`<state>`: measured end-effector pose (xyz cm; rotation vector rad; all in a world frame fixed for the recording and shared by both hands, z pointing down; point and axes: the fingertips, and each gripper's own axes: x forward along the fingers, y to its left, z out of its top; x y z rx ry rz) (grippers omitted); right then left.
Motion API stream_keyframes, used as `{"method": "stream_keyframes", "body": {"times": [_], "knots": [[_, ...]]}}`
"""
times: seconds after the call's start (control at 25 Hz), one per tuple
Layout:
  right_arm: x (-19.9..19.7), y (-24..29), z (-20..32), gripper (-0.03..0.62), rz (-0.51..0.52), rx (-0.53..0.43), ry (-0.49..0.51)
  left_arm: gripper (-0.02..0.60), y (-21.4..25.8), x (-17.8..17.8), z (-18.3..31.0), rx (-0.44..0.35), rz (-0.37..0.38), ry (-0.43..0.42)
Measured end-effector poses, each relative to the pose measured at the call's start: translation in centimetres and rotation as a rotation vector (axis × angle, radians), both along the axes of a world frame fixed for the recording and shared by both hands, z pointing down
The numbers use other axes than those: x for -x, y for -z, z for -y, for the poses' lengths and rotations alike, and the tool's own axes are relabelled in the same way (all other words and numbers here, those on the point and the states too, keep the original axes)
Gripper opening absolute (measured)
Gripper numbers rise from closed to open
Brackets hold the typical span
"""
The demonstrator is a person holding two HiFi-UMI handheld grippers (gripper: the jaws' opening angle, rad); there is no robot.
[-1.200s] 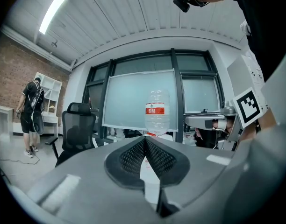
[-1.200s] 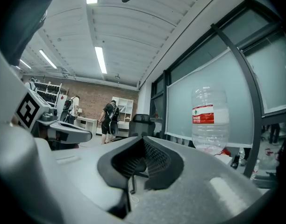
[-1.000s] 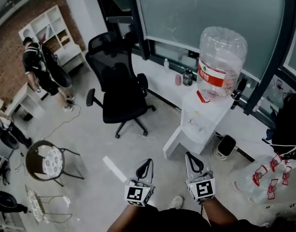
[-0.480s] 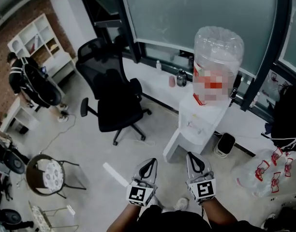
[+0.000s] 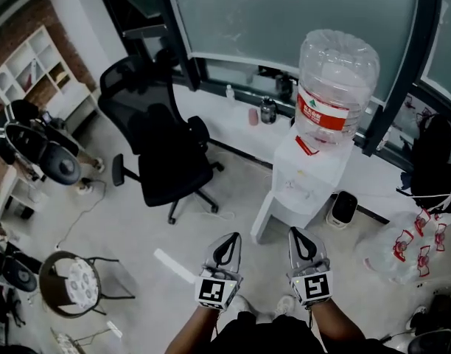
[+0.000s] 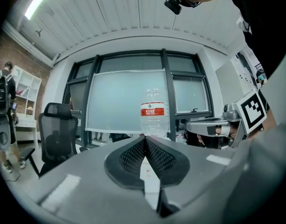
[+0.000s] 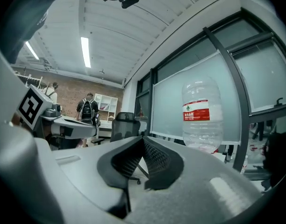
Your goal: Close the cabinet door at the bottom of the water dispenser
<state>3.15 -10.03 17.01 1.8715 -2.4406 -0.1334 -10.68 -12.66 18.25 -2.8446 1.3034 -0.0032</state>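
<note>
The white water dispenser (image 5: 308,174) stands by the window with a large clear bottle (image 5: 336,87) on top. Its bottom cabinet door (image 5: 263,217) hangs open, swung out to the left. My left gripper (image 5: 226,247) and right gripper (image 5: 302,243) are held side by side over the floor, just short of the dispenser, both shut on nothing. In the left gripper view the shut jaws (image 6: 144,140) point at the bottle (image 6: 154,115). The right gripper view has its shut jaws (image 7: 143,142) left of the bottle (image 7: 202,115).
A black office chair (image 5: 163,146) stands left of the dispenser. A round seat (image 5: 71,282) sits at lower left, a white strip (image 5: 174,265) lies on the floor, a small bin (image 5: 342,209) is right of the dispenser, and empty jugs (image 5: 402,249) lie beyond. A person (image 5: 34,139) is far left.
The head view has swung slightly, so the chair and the person slid left in the picture. Both grippers edged a little toward the dispenser and stayed shut.
</note>
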Motion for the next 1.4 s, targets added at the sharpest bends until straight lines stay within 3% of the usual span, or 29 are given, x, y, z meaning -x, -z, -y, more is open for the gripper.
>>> {"method": "stream_keyframes", "body": {"times": [0.44,0.76,1.4], "knots": [[-1.1,-4.1,2.7,0.003,0.003,0.023,-0.119,0.020,-4.9,-1.6,4.2,0.059,-0.024,-0.144],[-2.1,-10.4,3.9,0.005,0.019,0.013,-0.096,0.020,-12.1,-3.7,5.9,0.075,-0.025,-0.123],[-5.9,-39.5,6.3,0.003,0.016,0.092,-0.091,0.020,-39.7,-7.2,9.0,0.091,-0.030,-0.079]]}}
